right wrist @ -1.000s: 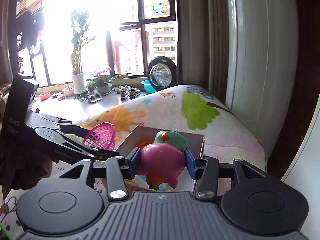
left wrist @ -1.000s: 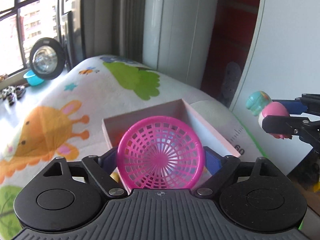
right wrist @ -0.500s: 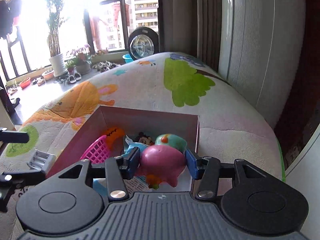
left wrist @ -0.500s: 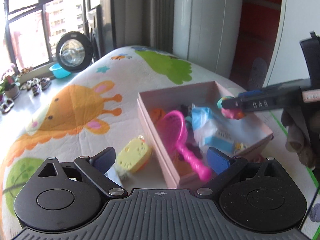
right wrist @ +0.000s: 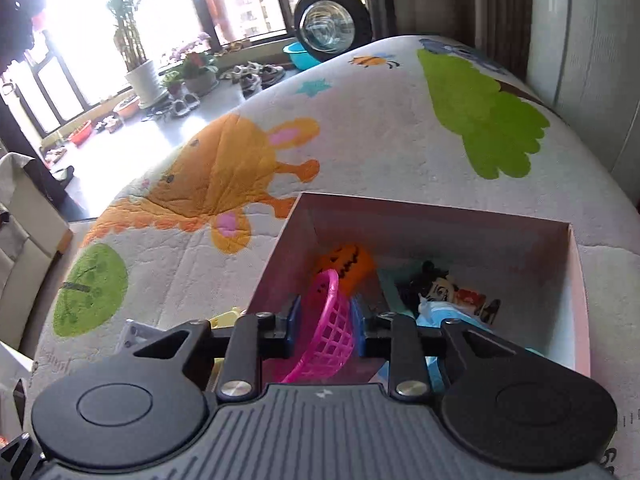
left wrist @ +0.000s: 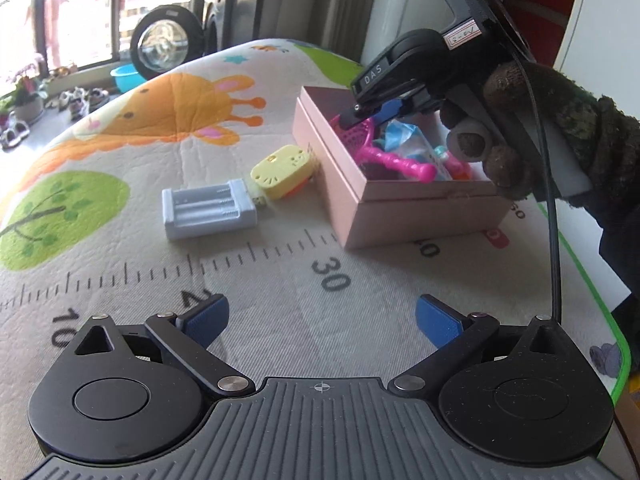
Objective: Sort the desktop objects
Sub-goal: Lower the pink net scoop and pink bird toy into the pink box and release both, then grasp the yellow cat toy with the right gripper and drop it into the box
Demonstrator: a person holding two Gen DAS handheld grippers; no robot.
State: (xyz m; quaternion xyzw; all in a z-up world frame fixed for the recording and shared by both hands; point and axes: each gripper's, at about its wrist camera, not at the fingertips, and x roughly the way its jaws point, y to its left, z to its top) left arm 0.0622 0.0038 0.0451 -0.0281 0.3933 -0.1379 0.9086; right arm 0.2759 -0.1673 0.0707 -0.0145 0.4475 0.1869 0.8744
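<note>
Left wrist view: at 10 o'clock a grey battery holder (left wrist: 208,211) and yellow toy (left wrist: 282,171) lie beside the pink box (left wrist: 400,204); the left gripper (left wrist: 320,320) gapes wide, empty. Right wrist view: the right gripper (right wrist: 325,320), inside the box (right wrist: 576,280), flanks the pink basket (right wrist: 328,332); whether it grips is unclear.

A pale pink box (left wrist: 404,204) holding a magenta lattice-patterned scoop (left wrist: 362,136) and an orange pumpkin toy (right wrist: 346,266) is shown beside a yellow cat-faced toy (left wrist: 282,170) and a light grey-blue battery holder (left wrist: 208,210) on a cream mat (left wrist: 280,280) printed with an orange giraffe, green trees and a black ruler scale.
</note>
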